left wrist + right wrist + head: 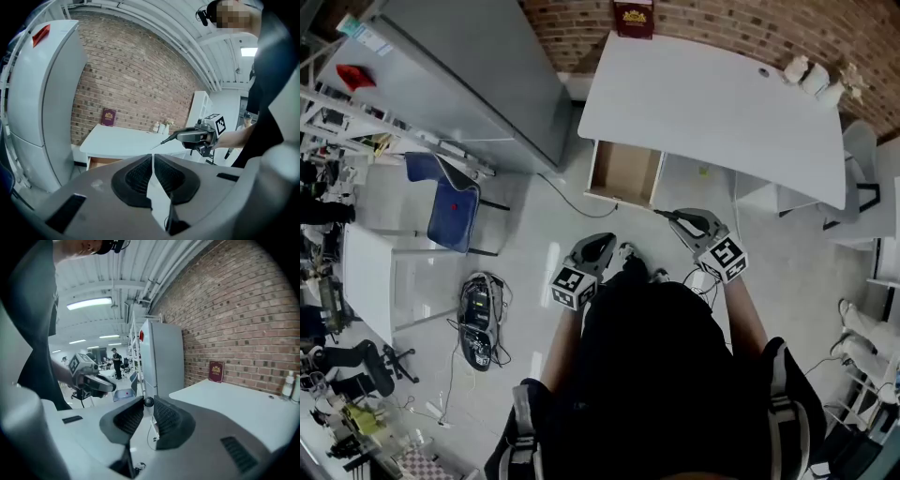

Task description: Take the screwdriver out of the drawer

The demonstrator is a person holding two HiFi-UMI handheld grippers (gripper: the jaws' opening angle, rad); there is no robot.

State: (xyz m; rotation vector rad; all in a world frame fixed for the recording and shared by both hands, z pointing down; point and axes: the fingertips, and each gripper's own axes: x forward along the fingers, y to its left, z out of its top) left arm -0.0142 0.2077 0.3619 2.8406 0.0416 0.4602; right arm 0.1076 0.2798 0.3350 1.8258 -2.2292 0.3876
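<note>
- Screwdriver [667, 216] clear of the open drawer [623, 173], in the air in front of the white desk [712, 103].
- Right gripper [682, 222] jaws pinch its handle.
- Left gripper [153, 159] jaws pressed together, nothing between.

Right claw [149, 405] clamped on screwdriver [148, 401]; only dark round end shows between pads. Left claw [110, 386] beyond at left, tips together. White bench [243, 404] at right. Dark red book [216, 372] upright at bench's far edge, against brick wall [243, 310]. Grey cabinet [161, 359] stands beyond bench's left end.
</note>
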